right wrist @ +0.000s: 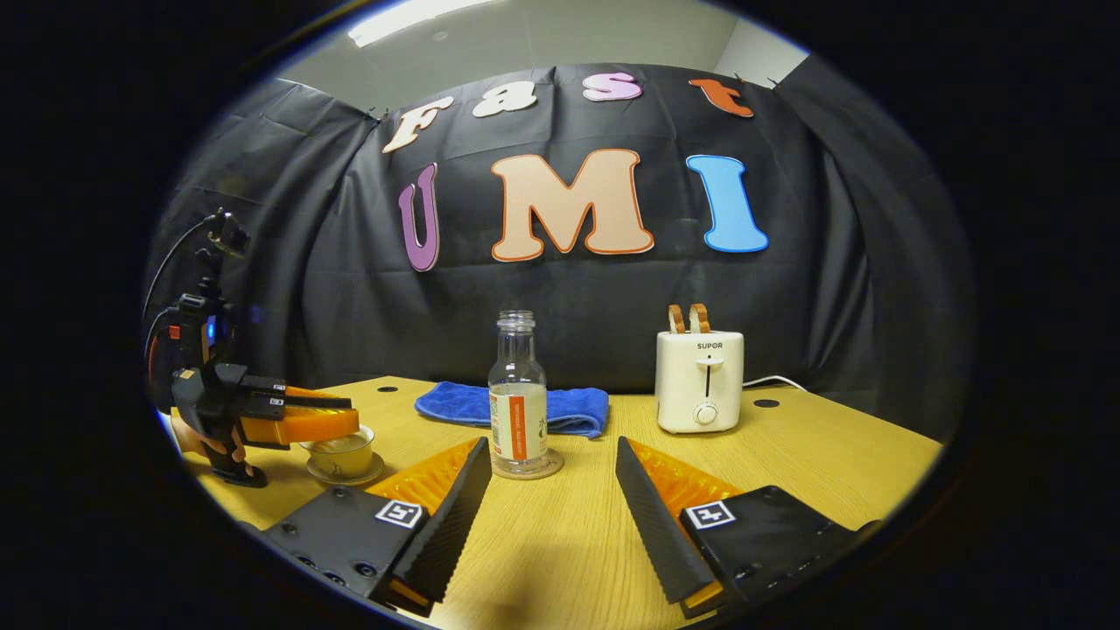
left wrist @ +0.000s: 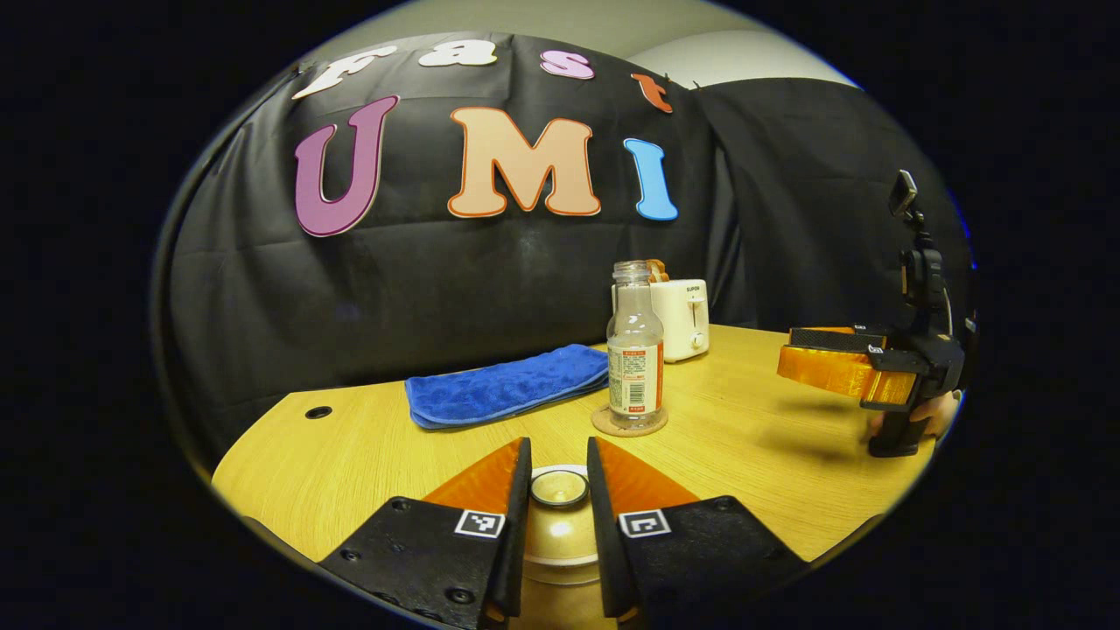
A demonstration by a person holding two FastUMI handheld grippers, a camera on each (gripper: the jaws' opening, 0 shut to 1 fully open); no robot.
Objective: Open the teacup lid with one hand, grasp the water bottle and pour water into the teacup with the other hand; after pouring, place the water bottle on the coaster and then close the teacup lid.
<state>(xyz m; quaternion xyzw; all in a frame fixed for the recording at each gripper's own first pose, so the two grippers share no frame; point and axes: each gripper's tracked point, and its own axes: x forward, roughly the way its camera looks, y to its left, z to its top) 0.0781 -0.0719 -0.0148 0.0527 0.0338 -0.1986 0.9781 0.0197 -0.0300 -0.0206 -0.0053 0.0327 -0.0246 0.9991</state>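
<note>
A pale golden teacup stands on its saucer at the table's left. My left gripper is shut on the round knob of the teacup lid; in the right gripper view the left gripper lies level over the cup, held by a hand. I cannot tell whether the lid rests on the cup or hangs just above it. The clear, uncapped water bottle stands upright on a round coaster. My right gripper is open, just short of the bottle, which stands nearer its left finger.
A folded blue cloth lies behind the bottle. A white toaster with two slices in it stands at the back right, its cord running off right. The wooden table has small round holes near its far edge.
</note>
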